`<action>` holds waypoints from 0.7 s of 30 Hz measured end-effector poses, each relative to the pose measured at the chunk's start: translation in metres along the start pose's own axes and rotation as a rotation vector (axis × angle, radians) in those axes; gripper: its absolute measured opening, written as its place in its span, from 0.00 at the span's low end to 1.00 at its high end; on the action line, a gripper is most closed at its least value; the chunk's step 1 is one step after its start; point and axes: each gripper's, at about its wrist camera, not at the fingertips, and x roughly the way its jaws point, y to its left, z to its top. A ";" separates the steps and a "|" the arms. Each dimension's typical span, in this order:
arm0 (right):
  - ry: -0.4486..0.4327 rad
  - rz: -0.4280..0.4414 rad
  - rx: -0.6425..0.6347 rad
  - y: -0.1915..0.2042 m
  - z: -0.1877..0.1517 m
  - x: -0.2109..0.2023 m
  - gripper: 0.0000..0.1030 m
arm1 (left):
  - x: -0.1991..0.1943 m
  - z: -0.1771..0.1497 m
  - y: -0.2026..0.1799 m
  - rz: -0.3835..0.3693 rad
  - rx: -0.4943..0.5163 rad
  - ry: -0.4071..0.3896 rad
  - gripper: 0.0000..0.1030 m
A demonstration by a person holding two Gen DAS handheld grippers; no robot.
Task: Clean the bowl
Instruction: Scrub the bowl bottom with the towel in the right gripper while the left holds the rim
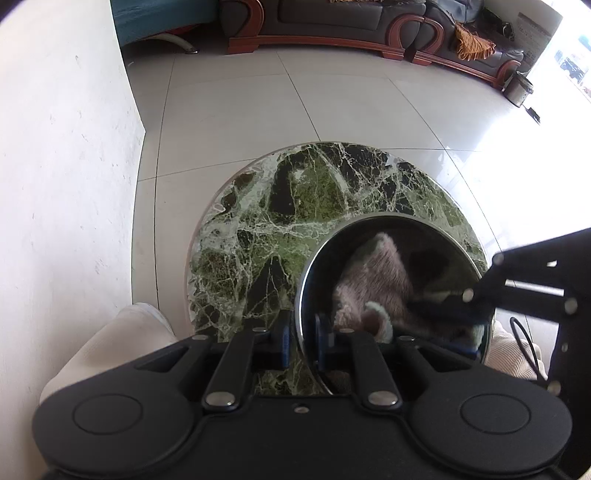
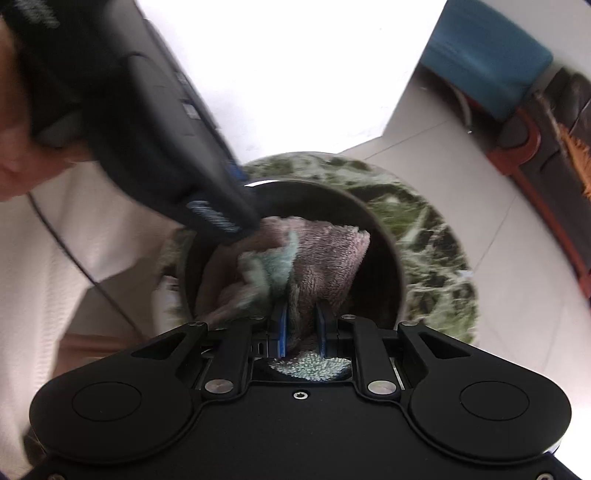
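A shiny steel bowl [image 1: 447, 236] sits on a round green marble table [image 1: 266, 236], tilted toward me. My left gripper [image 1: 301, 332] is shut on the bowl's near-left rim, one finger outside and one inside. A fluffy pink and pale green cloth [image 1: 380, 280] lies inside the bowl. My right gripper [image 2: 301, 332] is shut on the cloth [image 2: 325, 254] and presses it into the bowl [image 2: 384, 236]. The right gripper's body enters the left wrist view from the right [image 1: 524, 284]. The left gripper's body crosses the right wrist view at upper left [image 2: 155, 140]. The right wrist view is motion-blurred.
The table [image 2: 436, 266] stands on a pale tiled floor [image 1: 295, 107] next to a white wall [image 1: 62, 166]. A dark sofa with red wooden trim [image 1: 332, 26] lines the far side. A metal pot [image 1: 519, 88] stands on the floor at far right. My white-clothed lap [image 1: 110, 343] is close below.
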 end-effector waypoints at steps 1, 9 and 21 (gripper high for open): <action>-0.005 -0.002 -0.010 0.002 0.001 -0.001 0.15 | 0.000 0.000 0.000 0.002 0.002 0.000 0.12; -0.005 -0.060 -0.006 -0.019 0.005 0.018 0.15 | 0.001 0.001 -0.006 0.013 0.017 0.004 0.12; -0.009 -0.057 -0.019 -0.012 0.010 0.020 0.15 | 0.002 0.001 -0.005 0.003 0.017 0.007 0.12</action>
